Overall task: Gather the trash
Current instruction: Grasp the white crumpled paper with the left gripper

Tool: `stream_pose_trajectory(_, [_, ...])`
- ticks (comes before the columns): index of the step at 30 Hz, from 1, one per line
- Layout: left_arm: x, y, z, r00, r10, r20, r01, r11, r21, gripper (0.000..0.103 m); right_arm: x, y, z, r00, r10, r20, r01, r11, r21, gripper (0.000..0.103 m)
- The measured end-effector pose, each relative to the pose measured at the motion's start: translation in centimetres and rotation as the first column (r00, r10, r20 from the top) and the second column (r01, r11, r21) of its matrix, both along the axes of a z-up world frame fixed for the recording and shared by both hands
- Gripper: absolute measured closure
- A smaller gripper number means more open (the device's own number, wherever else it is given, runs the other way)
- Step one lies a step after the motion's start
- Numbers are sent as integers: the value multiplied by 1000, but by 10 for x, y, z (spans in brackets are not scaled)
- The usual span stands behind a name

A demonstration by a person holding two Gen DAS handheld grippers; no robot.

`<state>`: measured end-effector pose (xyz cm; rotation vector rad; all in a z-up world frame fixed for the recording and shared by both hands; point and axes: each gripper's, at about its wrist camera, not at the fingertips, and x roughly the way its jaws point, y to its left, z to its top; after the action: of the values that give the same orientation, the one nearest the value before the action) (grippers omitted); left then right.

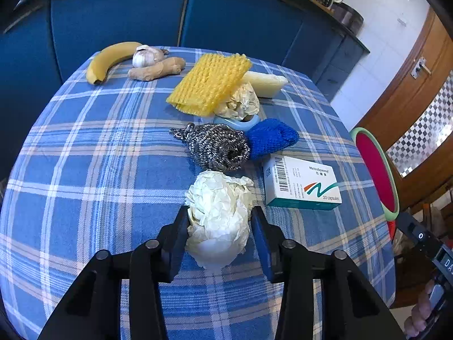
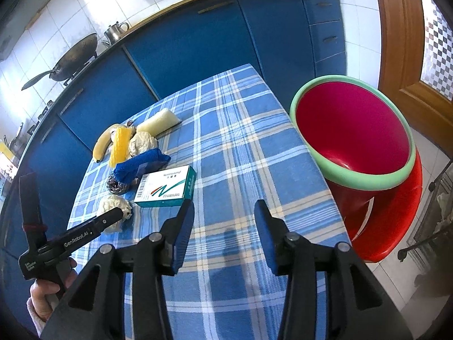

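The left gripper (image 1: 219,212) has its fingers (image 1: 178,235) set on either side of a crumpled white paper ball (image 1: 219,215), touching it on both flanks and pinching it; whether the ball rests on the checked blue cloth of the counter (image 1: 85,170) or hangs just above it cannot be told. Taking the medicine box (image 1: 300,182) as the landmark: the paper ball lies just beside its left end, toward the camera. A steel scourer (image 1: 218,146) sits just behind and left of the box, touching a blue knitted cloth (image 1: 270,137) directly behind the box. Farther behind the box, a second, yellowish paper ball (image 1: 240,102) sits on a small pale blue dish (image 1: 240,121), overlapped by a yellow knitted cloth (image 1: 209,83), with a white block (image 1: 266,83) behind it. Well beyond the box, at the far left corner, lie a banana (image 1: 110,58), a garlic bulb (image 1: 147,55) and a piece of ginger (image 1: 158,69).

The right gripper (image 2: 223,218) hovers over bare cloth near the front of the box, its fingers (image 2: 184,235) spread apart and holding nothing. To the right of the box, past the counter's edge, stands a red bin with a green rim (image 2: 354,130), its mouth tilted toward the camera.
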<state>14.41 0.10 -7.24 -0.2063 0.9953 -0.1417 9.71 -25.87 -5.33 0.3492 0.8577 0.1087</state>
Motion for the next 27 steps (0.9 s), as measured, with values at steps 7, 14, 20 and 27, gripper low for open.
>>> stream_pose_trajectory(7, [-11, 11, 20, 998, 17, 62, -18, 1000, 16, 61, 5, 11, -3, 1000, 20, -13, -20, 1000, -16, 48])
stream_pose_trajectory(14, [-12, 29, 39, 990, 61, 129, -70, 995, 70, 61, 16, 36, -8, 997, 66, -28, -67, 998, -21, 37])
stream_pose_trajectory(20, [-6, 47, 31, 988, 108, 108, -115, 991, 61, 61, 27, 66, -12, 993, 112, -36, -113, 993, -34, 31])
stream_pose_trajectory(27, [-6, 65, 24, 985, 141, 100, -147, 988, 49, 61, 45, 91, -22, 992, 109, -56, -112, 991, -68, 6])
